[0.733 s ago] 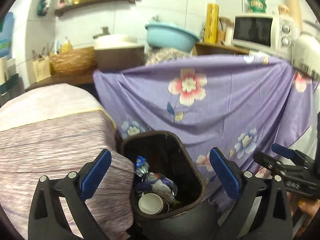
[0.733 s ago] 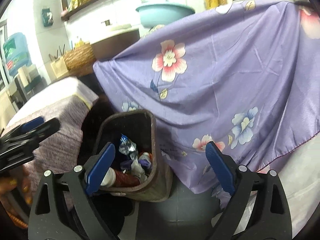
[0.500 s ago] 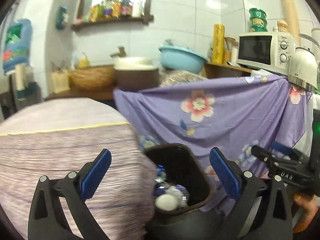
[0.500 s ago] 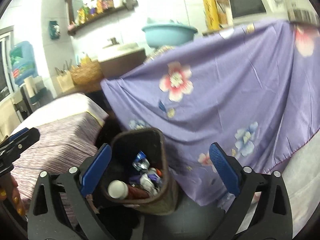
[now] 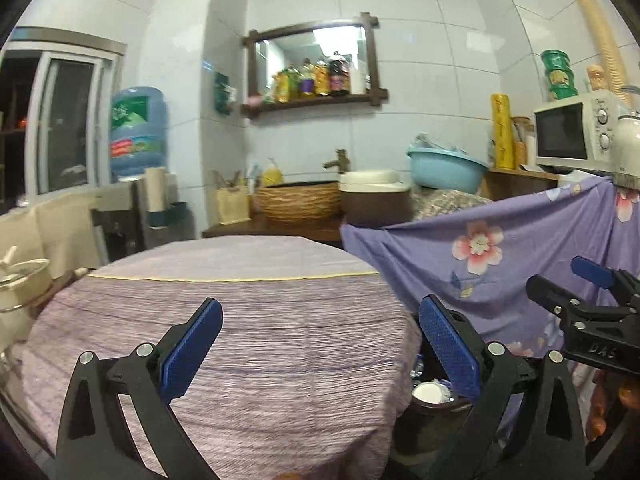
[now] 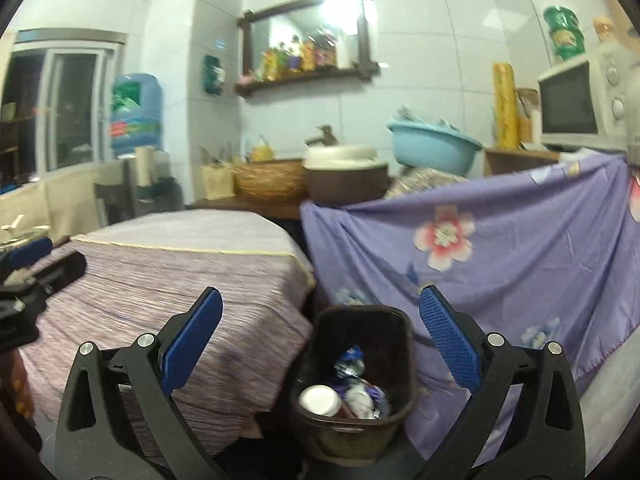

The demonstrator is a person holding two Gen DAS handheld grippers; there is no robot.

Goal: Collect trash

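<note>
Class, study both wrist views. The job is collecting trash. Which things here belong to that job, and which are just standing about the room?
Belongs to the job:
- brown trash bin
- trash inside it
- left hand-held gripper, open, holding nothing
- right hand-held gripper, open, holding nothing

Just standing about:
- microwave
- blue basin
- water jug
- wicker basket
- floral purple cloth

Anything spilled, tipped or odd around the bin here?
Nothing stands out. The bin stands upright between the two cloth-covered tables, trash inside it, none visible on the floor. Both grippers are open and empty.
</note>
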